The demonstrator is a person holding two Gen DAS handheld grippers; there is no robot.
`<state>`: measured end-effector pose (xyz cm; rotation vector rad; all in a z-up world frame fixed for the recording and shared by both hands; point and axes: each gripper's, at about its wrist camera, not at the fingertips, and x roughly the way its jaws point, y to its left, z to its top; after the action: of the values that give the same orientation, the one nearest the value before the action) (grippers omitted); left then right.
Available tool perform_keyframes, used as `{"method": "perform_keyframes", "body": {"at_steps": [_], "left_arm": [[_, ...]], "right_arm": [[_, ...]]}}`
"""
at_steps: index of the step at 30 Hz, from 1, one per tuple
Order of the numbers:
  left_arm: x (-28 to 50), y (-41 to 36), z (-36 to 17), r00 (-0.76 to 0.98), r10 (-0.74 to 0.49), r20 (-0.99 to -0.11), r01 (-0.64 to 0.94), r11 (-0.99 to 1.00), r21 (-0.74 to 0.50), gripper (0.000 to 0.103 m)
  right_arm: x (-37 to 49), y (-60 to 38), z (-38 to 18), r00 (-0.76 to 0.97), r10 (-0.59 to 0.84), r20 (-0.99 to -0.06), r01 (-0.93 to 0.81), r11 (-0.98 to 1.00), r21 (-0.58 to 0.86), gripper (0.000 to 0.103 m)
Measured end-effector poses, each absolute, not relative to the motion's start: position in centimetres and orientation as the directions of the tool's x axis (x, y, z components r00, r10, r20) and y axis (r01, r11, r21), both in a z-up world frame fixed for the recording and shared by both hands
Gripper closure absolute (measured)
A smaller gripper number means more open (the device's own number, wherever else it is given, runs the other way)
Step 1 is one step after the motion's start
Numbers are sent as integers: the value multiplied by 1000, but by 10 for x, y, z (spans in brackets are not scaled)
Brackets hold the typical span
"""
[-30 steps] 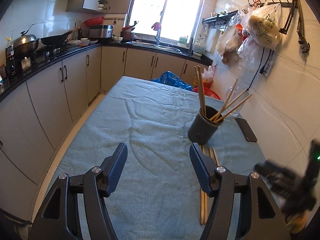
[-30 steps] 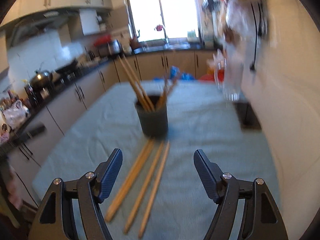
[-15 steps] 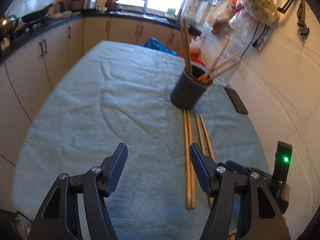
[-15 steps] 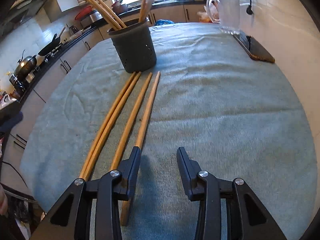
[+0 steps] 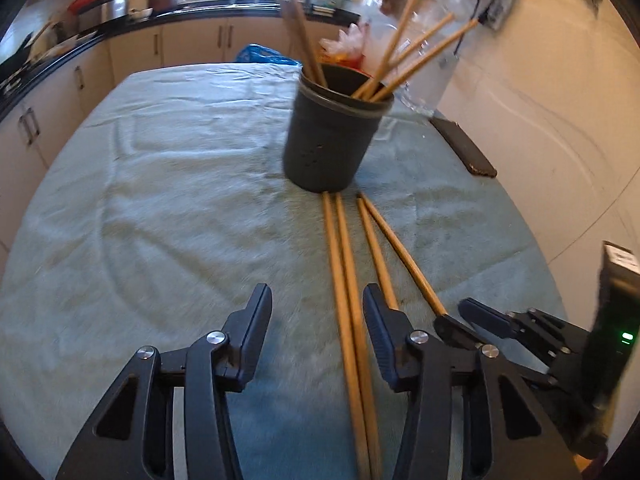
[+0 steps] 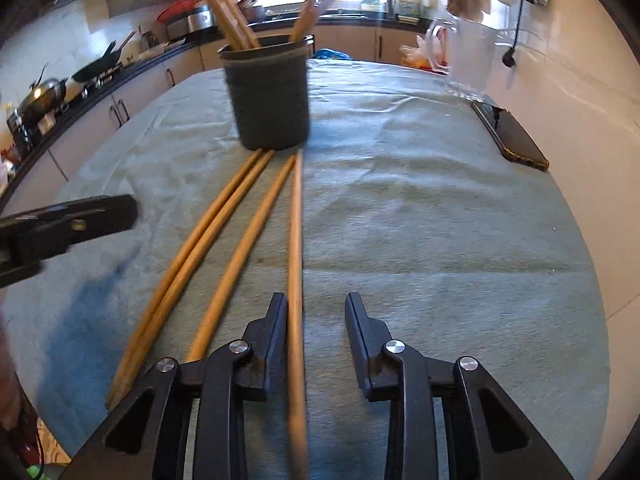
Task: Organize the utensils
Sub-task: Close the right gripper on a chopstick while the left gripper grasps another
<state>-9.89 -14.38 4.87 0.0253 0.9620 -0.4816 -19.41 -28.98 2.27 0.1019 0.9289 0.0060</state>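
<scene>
1. Four chopsticks (image 6: 240,248) lie on the cloth (image 6: 440,240), tips at one holder (image 6: 268,96).
2. Left gripper (image 5: 316,312): closing, spread over two chopsticks.
3. Right gripper (image 6: 316,312): closing, gap remaining around one chopstick (image 6: 295,240).

Towel-covered table (image 6: 440,240) carries four chopsticks (image 6: 256,224), holder (image 6: 268,96), phone (image 6: 516,136), jug (image 6: 468,60).

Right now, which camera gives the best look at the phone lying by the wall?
The right wrist view: the phone lies unblurred on the cloth, its dark screen facing the camera beside the glass jug. The left wrist view shows it smaller, as an edge-on sliver.
</scene>
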Motion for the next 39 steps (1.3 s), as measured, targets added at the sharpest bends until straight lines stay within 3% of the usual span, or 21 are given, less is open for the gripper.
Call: {"method": "perform_keyframes", "body": {"at_steps": [5,12,15,17,18,20,28,30,32,39], "left_arm": [[-80,-163,30,424,-359,-831,426,889,-166,76],[-73,-176,21,426,-318,-847,436,892,-115,79],[-68,-179,20,431,-284,-856,422,903,-87,96],[-65,-175,21,414,-298,-860,399,909,-123,96],[-65,-171,21,406,-303,-862,387,911,-138,96],[-68,-156,22,397,-296,-869,345,925,-158,96],[-95,-101,27,348,-299,-889,273,939,-209,96],[-96,-98,31,345,-304,-888,284,936,-210,91],[-92,-99,30,331,-312,-891,279,934,-223,65],[-64,-111,24,287,-311,-906,286,930,-229,62]], "right_arm": [[-196,-292,22,619,66,-782,31,994,109,72],[-198,-294,22,625,82,-776,28,992,127,71],[-198,-294,21,625,81,-776,27,992,125,71],[-198,-293,22,622,69,-780,23,994,106,75],[-198,-293,22,619,56,-783,28,995,93,86],[-200,-299,23,607,59,-793,39,994,104,95],[-219,-323,27,525,138,-840,34,983,182,94],[-217,-325,27,505,154,-849,18,982,189,91],[-210,-327,28,481,177,-858,10,978,207,86],[-156,-327,27,428,109,-897,21,991,130,83]]}}
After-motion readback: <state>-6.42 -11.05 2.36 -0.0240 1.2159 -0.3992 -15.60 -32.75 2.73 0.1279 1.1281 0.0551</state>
